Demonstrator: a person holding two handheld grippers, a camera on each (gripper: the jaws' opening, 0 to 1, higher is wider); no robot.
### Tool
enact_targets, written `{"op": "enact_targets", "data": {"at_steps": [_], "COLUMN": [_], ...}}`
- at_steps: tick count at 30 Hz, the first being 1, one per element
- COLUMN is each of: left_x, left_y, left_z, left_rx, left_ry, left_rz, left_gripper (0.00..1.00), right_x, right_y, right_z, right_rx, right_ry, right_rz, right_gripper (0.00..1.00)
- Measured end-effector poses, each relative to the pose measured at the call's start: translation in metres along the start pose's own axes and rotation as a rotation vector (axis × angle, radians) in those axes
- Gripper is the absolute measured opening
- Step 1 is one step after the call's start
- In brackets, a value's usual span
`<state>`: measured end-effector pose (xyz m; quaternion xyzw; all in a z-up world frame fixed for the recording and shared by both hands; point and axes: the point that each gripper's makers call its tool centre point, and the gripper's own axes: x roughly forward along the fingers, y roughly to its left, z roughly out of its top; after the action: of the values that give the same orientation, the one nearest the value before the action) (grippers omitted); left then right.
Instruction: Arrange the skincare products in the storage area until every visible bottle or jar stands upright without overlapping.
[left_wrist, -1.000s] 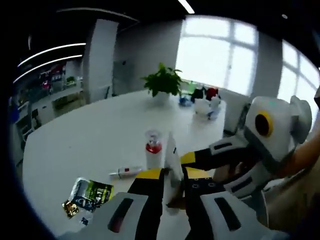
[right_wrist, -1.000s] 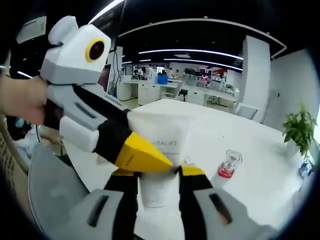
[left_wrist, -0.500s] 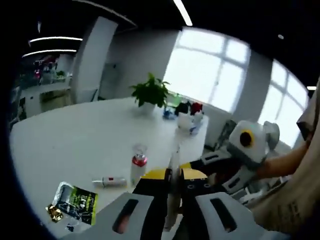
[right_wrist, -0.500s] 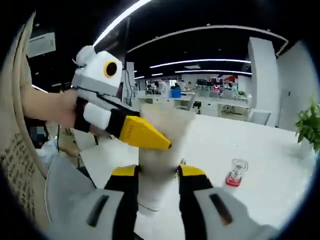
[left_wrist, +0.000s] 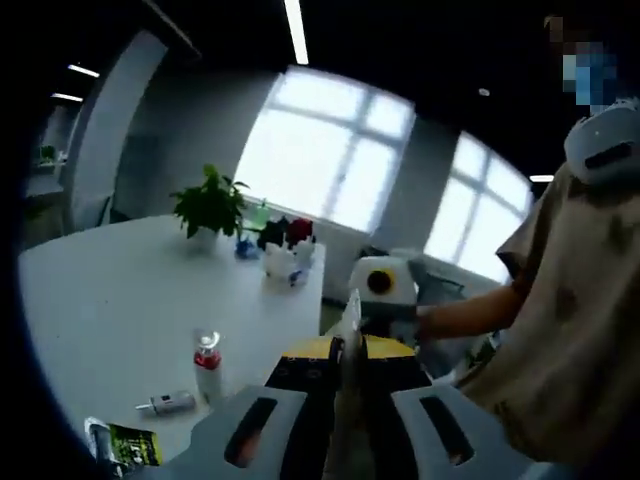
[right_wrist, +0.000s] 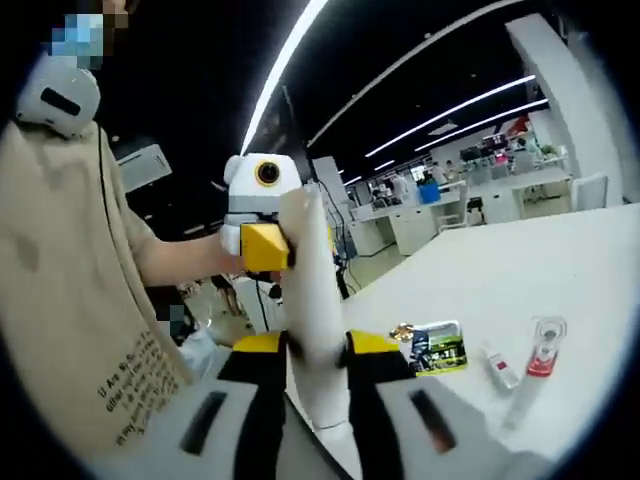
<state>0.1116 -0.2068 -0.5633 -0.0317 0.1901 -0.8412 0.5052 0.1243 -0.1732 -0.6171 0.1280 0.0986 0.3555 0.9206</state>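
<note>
A white squeeze tube (right_wrist: 313, 300) stands upright between my right gripper's (right_wrist: 315, 345) jaws, which are shut on its lower part. My left gripper (right_wrist: 268, 247) comes in from the left, its yellow jaws closed on the tube's upper end. In the left gripper view the tube's flat end (left_wrist: 351, 318) shows edge-on between my left gripper's (left_wrist: 346, 352) shut jaws, with the right gripper (left_wrist: 382, 296) just behind it. On the white table (left_wrist: 110, 300) a clear bottle with red contents (left_wrist: 207, 364) stands upright and a small tube (left_wrist: 167, 403) lies flat.
A printed sachet (left_wrist: 124, 443) lies near the table's front edge; it also shows in the right gripper view as the sachet (right_wrist: 436, 345), beside the small tube (right_wrist: 497, 365) and bottle (right_wrist: 541, 349). A potted plant (left_wrist: 209, 204) and several items (left_wrist: 285, 252) sit at the far edge. A person (right_wrist: 75, 270) stands close.
Both grippers kept hold of the white tube while the hands drew back from the table and turned. The tube, broadside before in the right gripper view, now shows narrower and upright.
</note>
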Motion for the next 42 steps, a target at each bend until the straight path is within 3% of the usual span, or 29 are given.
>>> {"op": "enact_targets", "data": {"at_steps": [7,14,20,32,38,39,42], "left_x": [0.004,0.005,0.001,0.004,0.007,0.013,0.01], "left_y": [0.001,0.001,0.002,0.006,0.008,0.008,0.012], "left_z": [0.001,-0.005,-0.01,-0.04,-0.067,-0.06,-0.063], "left_rx": [-0.013,0.023,0.034,0.164,0.254,0.245,0.229], "left_ry": [-0.007,0.055,0.065,0.228,0.389,0.344,0.354], "left_rz": [-0.018,0.003,0.019,0.086,0.092,0.09,0.096], "left_gripper": [0.05,0.07,0.09,0.12,0.14,0.13,0.14], "right_x": [-0.004,0.0,0.003,0.0,0.002,0.002,0.001], "right_y": [-0.001,0.001,0.003,-0.001,0.001,0.001,-0.003], "right_z": [-0.001,-0.006,-0.009,-0.031,-0.034,-0.038,-0.04], "right_rx": [-0.007,-0.033,-0.042,-0.078,-0.118,-0.134,-0.13], "right_ry": [0.001,0.038,0.056,0.174,0.203,0.226,0.225], "right_rz": [0.007,0.045,0.061,0.063,0.082,0.084,0.081], "right_gripper": [0.16,0.14,0.13,0.12,0.12,0.12,0.12]}}
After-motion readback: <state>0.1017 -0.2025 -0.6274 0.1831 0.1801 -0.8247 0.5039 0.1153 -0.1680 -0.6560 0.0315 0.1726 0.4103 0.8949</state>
